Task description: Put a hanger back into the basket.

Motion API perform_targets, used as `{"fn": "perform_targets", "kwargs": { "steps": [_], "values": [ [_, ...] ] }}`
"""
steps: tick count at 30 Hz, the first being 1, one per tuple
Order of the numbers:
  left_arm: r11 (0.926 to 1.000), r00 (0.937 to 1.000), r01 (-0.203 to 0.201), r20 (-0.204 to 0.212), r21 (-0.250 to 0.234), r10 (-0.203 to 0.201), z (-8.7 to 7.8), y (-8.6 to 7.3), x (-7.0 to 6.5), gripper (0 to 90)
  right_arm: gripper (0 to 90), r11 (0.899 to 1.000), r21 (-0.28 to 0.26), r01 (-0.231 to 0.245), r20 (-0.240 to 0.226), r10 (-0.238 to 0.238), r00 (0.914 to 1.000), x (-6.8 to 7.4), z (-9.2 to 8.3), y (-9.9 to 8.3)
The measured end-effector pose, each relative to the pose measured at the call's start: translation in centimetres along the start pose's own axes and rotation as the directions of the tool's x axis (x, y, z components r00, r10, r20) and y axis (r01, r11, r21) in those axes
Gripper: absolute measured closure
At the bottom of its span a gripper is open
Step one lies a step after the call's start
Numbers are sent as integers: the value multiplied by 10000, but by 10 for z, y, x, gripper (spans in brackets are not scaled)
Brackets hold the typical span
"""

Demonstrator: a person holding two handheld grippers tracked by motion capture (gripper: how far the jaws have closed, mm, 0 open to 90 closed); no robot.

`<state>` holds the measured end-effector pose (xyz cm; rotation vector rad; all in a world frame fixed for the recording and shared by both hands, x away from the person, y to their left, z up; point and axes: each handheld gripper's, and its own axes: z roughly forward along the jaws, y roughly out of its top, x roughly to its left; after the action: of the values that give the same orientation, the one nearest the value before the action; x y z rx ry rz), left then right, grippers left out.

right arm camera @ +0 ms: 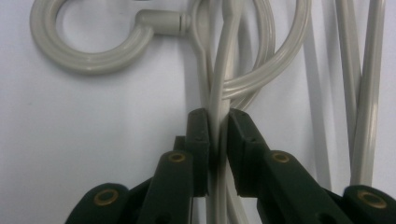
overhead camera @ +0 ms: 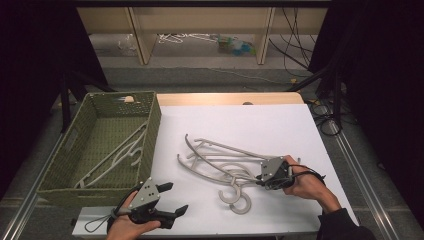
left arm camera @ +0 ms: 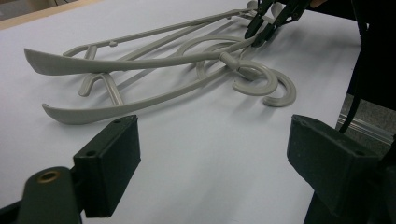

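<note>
Two pale grey plastic hangers [overhead camera: 220,160] lie stacked on the white table top [overhead camera: 260,125], hooks [overhead camera: 235,197] toward the front edge. My right gripper [overhead camera: 258,180] comes in from the right, shut on a thin arm of the upper hanger [right arm camera: 224,84] just below its hook [right arm camera: 88,51]. The pads press that arm from both sides. My left gripper [overhead camera: 176,197] rests near the front left edge, open, with nothing between its jaws [left arm camera: 212,158]. Ahead of it the left gripper view shows the hangers [left arm camera: 154,60] and my right gripper [left arm camera: 261,32] gripping them.
A green woven basket [overhead camera: 150,125] stands at the left of the table with another grey hanger [overhead camera: 117,155] lying inside. Behind the table is a wooden shelf unit [overhead camera: 200,30] with cables on the floor. Bare white surface lies between my left gripper and the hangers.
</note>
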<state>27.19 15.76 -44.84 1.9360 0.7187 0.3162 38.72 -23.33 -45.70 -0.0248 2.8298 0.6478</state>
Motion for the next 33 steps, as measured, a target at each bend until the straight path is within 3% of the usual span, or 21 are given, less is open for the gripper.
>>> {"fn": "perform_targets", "kwargs": {
  "steps": [2, 5, 9, 16, 19, 22, 24, 25, 29, 32, 33],
  "values": [
    [10000, 10000, -50, -40, 26, 51, 0, 0, 0, 173, 800, 9999, -55, 159, -155, -160, 9998, 0, -2, 0],
    [9999, 9999, -102, -77, 42, 103, 0, 0, 0, 175, 800, 9997, -177, 170, 60, -169, 9998, 0, -5, 0],
    [10000, 10000, -51, -75, 22, 51, 0, 0, 0, 176, 819, 9972, -726, 159, 385, -132, 9992, -1, -16, -2],
    [9997, 9996, -241, -115, 17, 241, 1, 0, 1, 179, 821, 9965, -751, 371, 539, -331, 9980, 1, -21, 1],
    [9991, 9989, -422, -181, -6, 422, 1, 1, 2, 183, 820, 9907, -1288, 441, 722, -350, 9968, 3, -30, 6],
    [9987, 9983, -502, -299, 60, 503, 2, 3, 2, 189, 820, 9866, -1572, 442, 668, -341, 9972, 4, -36, 8],
    [9981, 9974, -611, -379, 45, 612, 4, 4, 4, 193, 820, 9839, -1715, 497, 895, -346, 9954, 8, -41, 11],
    [9959, 9943, -905, -557, 90, 908, 8, 7, 5, 195, 820, 9832, -1740, 543, 873, -396, 9954, 8, -41, 11],
    [9929, 9906, -1186, -684, 34, 1186, 19, 13, 8, 219, 820, 9797, -1929, 550, 826, -396, 9958, 10, -44, 14],
    [9785, 9755, -2035, -784, 333, 2056, 42, 27, 12, 283, 820, 9800, -1927, 501, 762, -360, 9964, 12, -44, 15],
    [9785, 9755, -2035, -784, 333, 2056, 42, 27, 12, 305, 820, 9800, -1927, 501, 762, -360, 9964, 12, -44, 15]
  ]
}}
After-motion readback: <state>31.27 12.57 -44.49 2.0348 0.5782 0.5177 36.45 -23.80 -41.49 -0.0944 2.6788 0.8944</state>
